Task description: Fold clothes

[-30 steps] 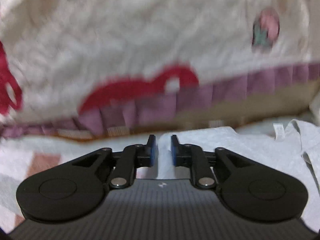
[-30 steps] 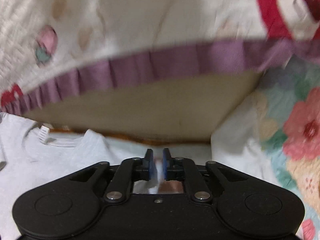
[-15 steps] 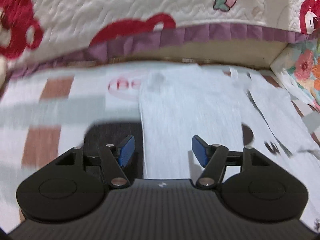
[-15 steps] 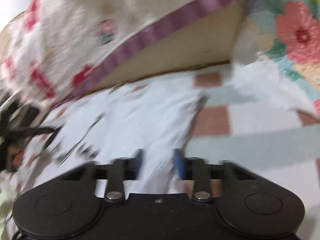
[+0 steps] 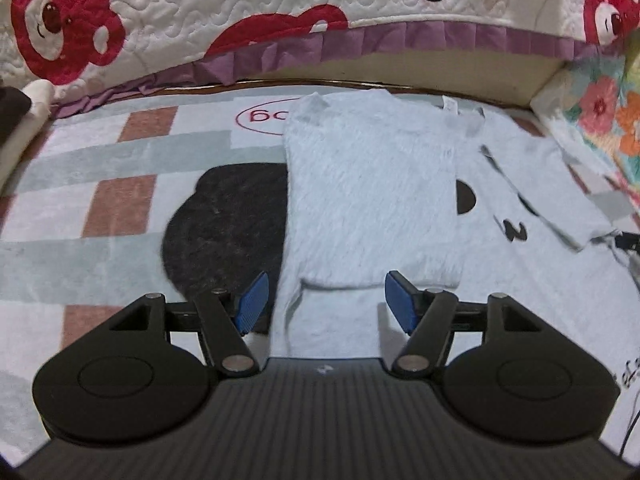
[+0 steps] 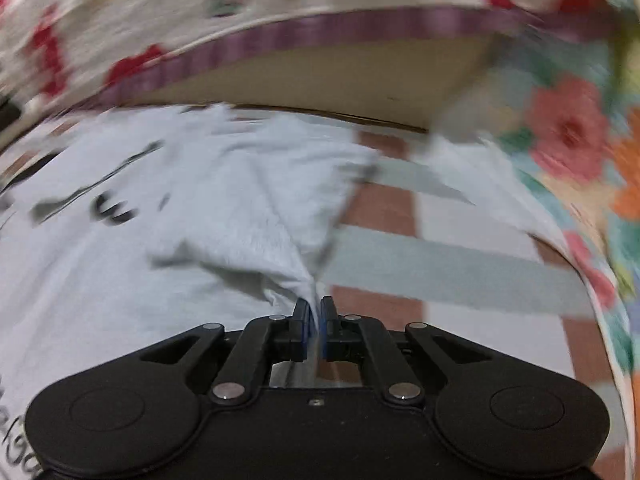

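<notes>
- Two grippers are working over one pale grey shirt (image 5: 372, 200), which is lying spread on a checked blanket (image 5: 120, 208) in front of a quilt-covered edge.
- The left gripper (image 5: 322, 304) is hovering with its blue pads (image 5: 252, 300) standing wide apart, holding nothing.
- The shirt's left side is lying folded over onto its middle as a long panel, and the near end of that panel is sitting just beyond the left gripper, between the lines of its two fingers.
- A dark rounded patch (image 5: 224, 232) on the blanket is showing just left of the shirt, beside the folded panel.
- The right gripper (image 6: 315, 328) is pinching a fold of the shirt (image 6: 224, 200) at its right edge, the jaws nearly closed on the cloth.
- From that pinch the shirt is rising in a ridge and spreading away to the left of the right gripper; this view is blurred.
- The quilt (image 5: 240, 8), with red bears and a purple frill, is hanging just beyond the shirt's far end.
- A flowered cloth (image 6: 572, 132) is lying to the right of the shirt.
</notes>
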A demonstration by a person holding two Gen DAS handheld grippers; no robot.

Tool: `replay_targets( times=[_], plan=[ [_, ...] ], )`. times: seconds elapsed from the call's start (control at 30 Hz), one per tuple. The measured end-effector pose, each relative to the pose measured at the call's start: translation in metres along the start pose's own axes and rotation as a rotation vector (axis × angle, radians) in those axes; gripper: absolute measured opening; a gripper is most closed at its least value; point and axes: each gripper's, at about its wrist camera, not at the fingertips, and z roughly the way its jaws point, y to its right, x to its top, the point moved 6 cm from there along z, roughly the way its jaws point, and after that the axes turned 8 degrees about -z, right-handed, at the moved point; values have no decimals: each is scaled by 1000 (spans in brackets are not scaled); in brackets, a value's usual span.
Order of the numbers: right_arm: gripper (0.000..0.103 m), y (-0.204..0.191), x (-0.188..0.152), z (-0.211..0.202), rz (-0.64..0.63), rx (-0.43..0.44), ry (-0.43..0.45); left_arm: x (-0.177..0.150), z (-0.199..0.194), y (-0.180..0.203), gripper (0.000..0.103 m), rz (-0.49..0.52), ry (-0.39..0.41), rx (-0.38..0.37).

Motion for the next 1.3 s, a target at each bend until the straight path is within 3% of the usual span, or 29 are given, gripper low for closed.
replay_targets(
  times=[0.17,0.37,0.43,0.5,0.63,0.67,0.7,0.73,0.8,0.9,0.93,1.0,1.03,1.2,1.3],
  plan=[
    [7,19,-8,0,69,-39,-12,-10,-3,-7,65,-14,-18,17],
    [32,35,-10,-13,190,-57,14,-17,-6,-14,65,-41,-33,18],
    [34,35,-11,-19,231,-4,29,-18,-7,-14,66,-35,-31,21],
    [43,37,-15,-25,277,49,43,-21,-9,-16,66,-37,-32,24],
    [43,36,-29,-28,326,149,9,-29,-15,-22,67,-50,-45,18],
    [41,33,-32,-28,311,153,-9,-31,-17,-22,67,-44,-48,25],
    [18,31,-36,-28,297,157,-26,-33,-19,-23,67,-36,-50,32],
    [2,31,-38,-29,268,128,-42,-35,-20,-24,67,-29,-53,39],
    [1,34,-41,-33,239,63,-60,-38,-27,-27,67,-12,-54,58],
    [13,47,-48,-50,298,-8,-65,-48,-42,-33,67,-5,-79,59],
    [14,48,-52,-60,338,33,-51,-54,-48,-35,67,-7,-97,51],
    [41,47,-66,-82,392,99,-42,-72,-63,-38,67,-19,-164,12],
    [46,44,-76,-94,404,123,-48,-81,-71,-39,67,-25,-208,-18],
    [48,28,-126,-152,464,244,-80,-126,-121,-47,62,-127,-385,-166],
    [48,19,-156,-187,500,317,-99,-154,-151,-40,57,-128,-416,-217]
  ],
)
